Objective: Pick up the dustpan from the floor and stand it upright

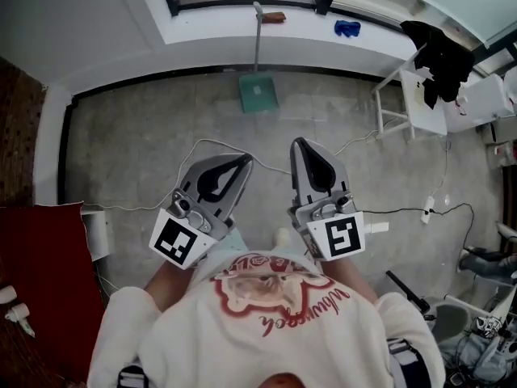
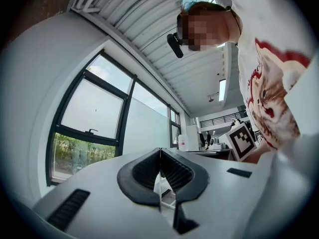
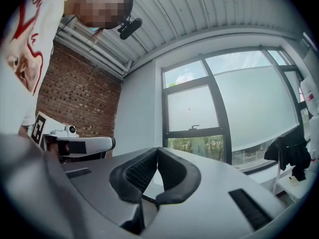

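We hold the left tongs [image 1: 244, 162] and right tongs [image 1: 300, 144] closed and empty. The green dustpan [image 1: 258, 92] stands at twelve o'clock, its handle seemingly against the wall. The task looks finished, so no further grasp is needed.

bare concrete room beneath a big window

grey concrete floor [image 1: 137, 144] runs up to a white ledge [image 1: 202, 27] under the dark-framed window [image 3: 199, 118]. right of the window stands a white chair [image 1: 422, 107] with a black garment [image 1: 440, 51] draped over it. left of the window is a brick wall [image 3: 75, 101], and above it a ribbed white ceiling [image 3: 209, 9]. daylight and greenery show through the window.
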Tool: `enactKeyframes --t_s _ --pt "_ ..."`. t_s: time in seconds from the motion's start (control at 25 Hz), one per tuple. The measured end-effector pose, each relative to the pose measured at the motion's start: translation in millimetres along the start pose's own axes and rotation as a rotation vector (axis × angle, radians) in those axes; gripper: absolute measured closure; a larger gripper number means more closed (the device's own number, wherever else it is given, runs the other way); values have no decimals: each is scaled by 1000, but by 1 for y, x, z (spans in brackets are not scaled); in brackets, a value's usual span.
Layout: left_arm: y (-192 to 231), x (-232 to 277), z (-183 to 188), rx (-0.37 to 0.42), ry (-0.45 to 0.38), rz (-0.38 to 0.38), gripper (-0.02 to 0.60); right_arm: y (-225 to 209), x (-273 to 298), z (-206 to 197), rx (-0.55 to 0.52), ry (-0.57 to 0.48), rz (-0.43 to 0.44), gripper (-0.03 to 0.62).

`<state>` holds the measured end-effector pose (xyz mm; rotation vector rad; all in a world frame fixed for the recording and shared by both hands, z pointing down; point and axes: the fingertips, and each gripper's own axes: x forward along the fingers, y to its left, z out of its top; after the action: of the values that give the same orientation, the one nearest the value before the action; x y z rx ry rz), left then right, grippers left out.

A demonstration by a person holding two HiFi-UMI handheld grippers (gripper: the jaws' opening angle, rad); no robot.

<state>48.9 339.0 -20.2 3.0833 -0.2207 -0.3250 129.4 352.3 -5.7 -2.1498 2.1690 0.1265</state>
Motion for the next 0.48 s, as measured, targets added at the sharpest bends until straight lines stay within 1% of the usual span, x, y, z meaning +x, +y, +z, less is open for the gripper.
enactKeyframes --t_s 0.08,0.16,0.28,0.36,0.48 --pt "-32 20 -6 -15 -13 8 561 -17 -25 2 13 3 13 569" --pt "-71 39 -16 -57 -20 -2 561 -35 -55 -1 3 32 38 569" --pt "-123 63 -32 -92 -12 -9 561 -54 -94 2 0 54 86 569" --pt "-147 73 -36 -91 5 -21 563 -64 -117 -1 0 77 106 569" --pt "-165 75 -29 -63 9 -40 561 -70 -135 -6 18 93 101 569"
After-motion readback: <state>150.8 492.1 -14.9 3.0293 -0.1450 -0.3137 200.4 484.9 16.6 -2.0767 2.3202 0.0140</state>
